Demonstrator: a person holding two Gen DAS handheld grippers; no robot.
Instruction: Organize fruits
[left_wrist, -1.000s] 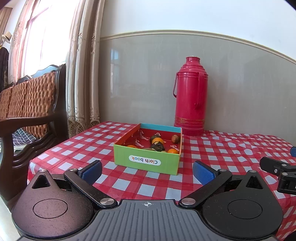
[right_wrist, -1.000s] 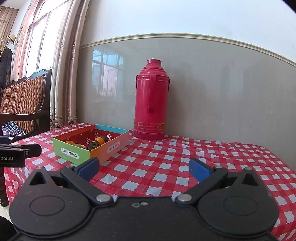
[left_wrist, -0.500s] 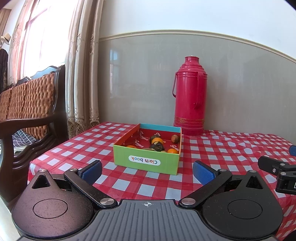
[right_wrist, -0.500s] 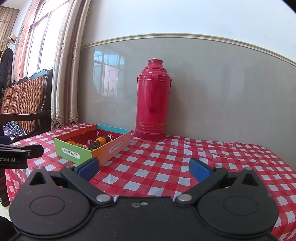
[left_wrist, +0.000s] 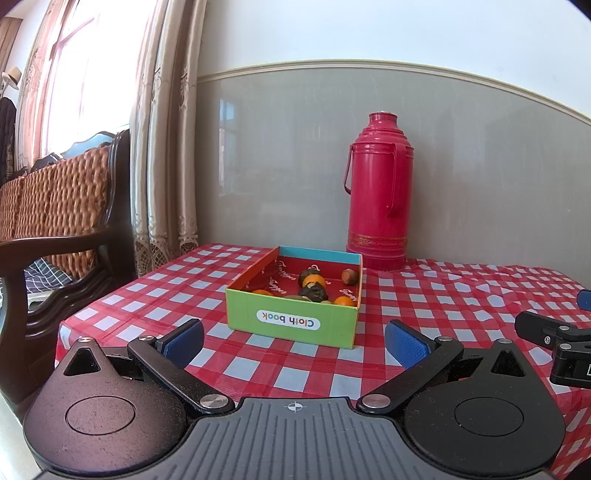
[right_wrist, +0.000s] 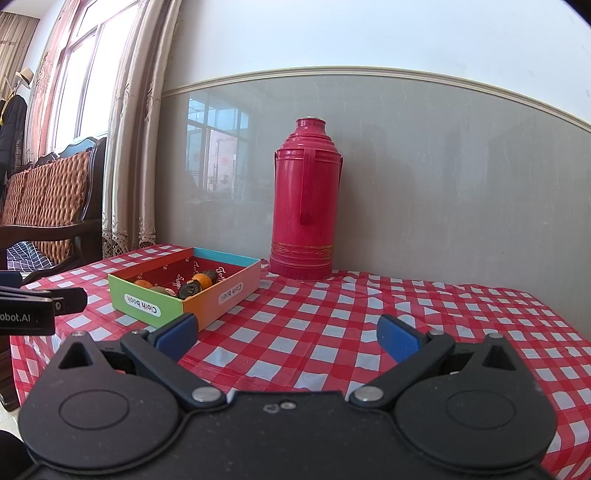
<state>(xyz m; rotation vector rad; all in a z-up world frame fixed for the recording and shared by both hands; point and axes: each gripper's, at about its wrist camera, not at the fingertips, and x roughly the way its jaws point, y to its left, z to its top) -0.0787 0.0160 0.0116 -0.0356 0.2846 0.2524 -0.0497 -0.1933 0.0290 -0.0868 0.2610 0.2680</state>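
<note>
My left gripper (left_wrist: 293, 341) is spread wide, its blue pads (left_wrist: 184, 341) well apart, and nothing lies between them. It touches nothing and hangs above the near edge of the checked cloth (left_wrist: 461, 295). My right gripper (right_wrist: 288, 332) is likewise wide, with nothing held, and is clear of every object.

The box (left_wrist: 291, 321) stands on the cloth directly ahead of my left gripper, near but apart from its pads. In the right wrist view the box (right_wrist: 155, 299) sits to the left. The fruits (left_wrist: 314, 286) lie inside the box: orange ones and dark brown ones, loosely grouped on its red floor. One brown fruit (left_wrist: 349, 276) lies by the right wall.

A red flask (left_wrist: 378, 203) stands upright behind the box, against the wall.
</note>
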